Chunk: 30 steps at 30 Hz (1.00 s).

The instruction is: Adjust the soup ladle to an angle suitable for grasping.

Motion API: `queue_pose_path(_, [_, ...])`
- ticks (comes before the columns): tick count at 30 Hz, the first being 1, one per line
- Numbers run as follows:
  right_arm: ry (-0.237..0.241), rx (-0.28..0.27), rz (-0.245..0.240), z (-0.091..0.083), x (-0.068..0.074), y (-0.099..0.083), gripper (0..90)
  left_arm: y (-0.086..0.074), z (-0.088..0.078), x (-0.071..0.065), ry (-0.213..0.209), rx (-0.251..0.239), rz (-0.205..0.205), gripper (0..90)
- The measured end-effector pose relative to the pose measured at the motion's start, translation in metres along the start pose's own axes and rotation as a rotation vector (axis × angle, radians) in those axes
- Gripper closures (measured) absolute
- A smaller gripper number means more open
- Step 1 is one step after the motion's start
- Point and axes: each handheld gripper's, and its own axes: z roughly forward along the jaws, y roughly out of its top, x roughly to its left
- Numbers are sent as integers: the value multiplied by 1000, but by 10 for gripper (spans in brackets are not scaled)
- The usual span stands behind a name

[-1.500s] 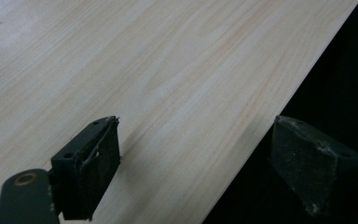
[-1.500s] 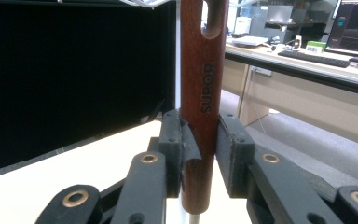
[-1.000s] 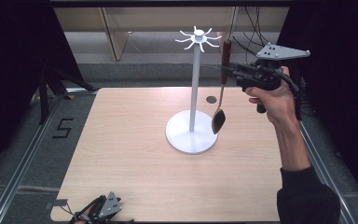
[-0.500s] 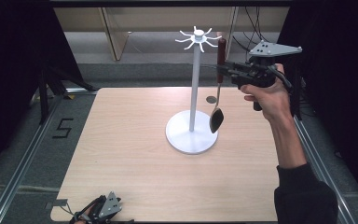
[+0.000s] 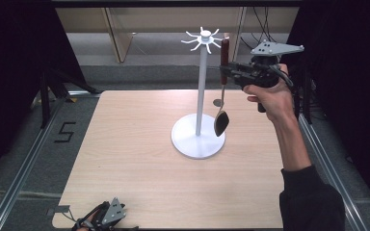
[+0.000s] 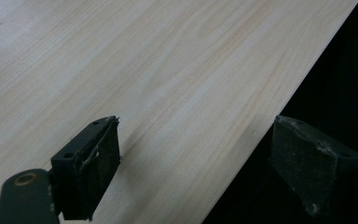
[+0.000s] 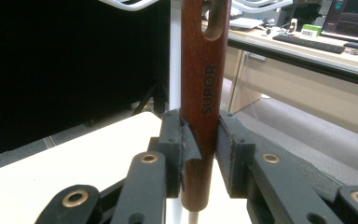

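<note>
The word "SUPOR" runs lengthwise in dark letters down the reddish-brown wooden handle of a long spoon (image 7: 204,93), readable in the right gripper view, where the handle stands upright with an oval hanging hole near its top. The right claw (image 7: 200,154) is clamped on that handle, one black pad pressing each side. In the high view the lettering is too small to read, but the whole spoon (image 5: 222,91) shows there: it hangs vertically in the air from the right claw (image 5: 225,72), its thin metal shaft leading down to a dark bowl just above the round base of the white metal hanging stand (image 5: 200,96). The handle's top sits just beside the stand's ring of spoke-like hooks (whether it touches one cannot be told). A black "5" (image 5: 65,132) is marked on the grey floor left of the light wooden surface (image 5: 135,163).

The left claw (image 5: 107,215) lies at the near edge of the surface. The left gripper view adds that this claw (image 6: 196,163) gapes wide with nothing between its pads, one over the wood, one past the edge.
</note>
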Motion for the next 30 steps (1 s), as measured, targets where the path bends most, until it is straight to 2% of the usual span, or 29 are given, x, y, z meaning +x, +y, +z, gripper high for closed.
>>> queue_pose_path(10, [1,6,12,10,2,1,740,0,0,0,3,3,0,153])
queue_pose_path(13, [-4,4,2,12,2,1,740,0,0,0,-1,-1,0,153])
queue_pose_path(15, [0,6,19,12,3,1,740,0,0,0,0,0,0,153])
queue_pose_path(18, [-8,4,27,13,3,1,739,0,0,0,2,1,2,153])
queue_pose_path(19, [-9,1,16,14,2,1,739,0,0,0,4,-1,2,152])
queue_pose_path(25, [1,-11,37,16,3,-1,736,0,0,0,7,-1,1,153])
queue_pose_path(26, [5,-14,34,16,3,-1,733,0,0,0,7,-1,1,153])
queue_pose_path(28, [16,-6,66,15,5,-2,721,0,0,0,6,-1,1,152])
queue_pose_path(29, [18,-22,47,14,3,-3,701,0,0,0,3,-1,0,152])
queue_pose_path(30, [13,-26,60,12,4,-3,693,0,0,-1,2,-1,-1,152])
